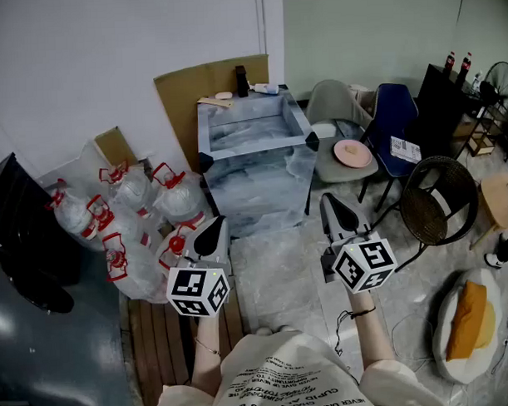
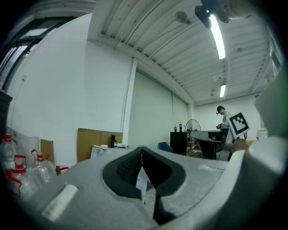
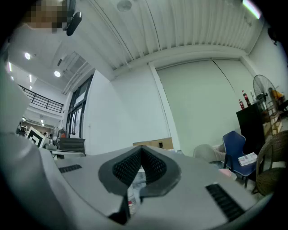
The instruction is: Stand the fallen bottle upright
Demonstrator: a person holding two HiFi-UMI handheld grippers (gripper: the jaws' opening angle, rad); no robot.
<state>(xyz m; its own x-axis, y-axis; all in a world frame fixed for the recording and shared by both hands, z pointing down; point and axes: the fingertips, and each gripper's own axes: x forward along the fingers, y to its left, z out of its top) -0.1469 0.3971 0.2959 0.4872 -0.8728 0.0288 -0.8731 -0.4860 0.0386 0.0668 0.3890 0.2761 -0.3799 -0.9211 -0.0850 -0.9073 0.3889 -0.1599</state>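
Two grippers: the left gripper (image 1: 210, 235) and the right gripper (image 1: 336, 208) are held level on the near side of the marble-patterned table (image 1: 251, 127), well short of it. Each has its jaws pressed together with nothing between them.
Fallen bottle: a small pale bottle (image 1: 267, 88) lies on its side at the table's far edge, toward the far right corner. It is too small to make out a cap or label.
Neighbour: a dark bottle (image 1: 241, 80) stands upright just left of it on the same edge.
Rolling risk: the fallen bottle lies close to the table's corner, so a nudge from closed jaws would likely roll it off.
Grip risk: the jaws must open before they arrive. A hold near one end may let the bottle swing or slip as it tips up.
Collision risk: the reach crosses the whole table, and a wide approach could topple the dark bottle.
Side hazards: water jugs (image 1: 130, 219) crowd the table's left, and a chair with a pink plate (image 1: 352, 153) stands at its right.
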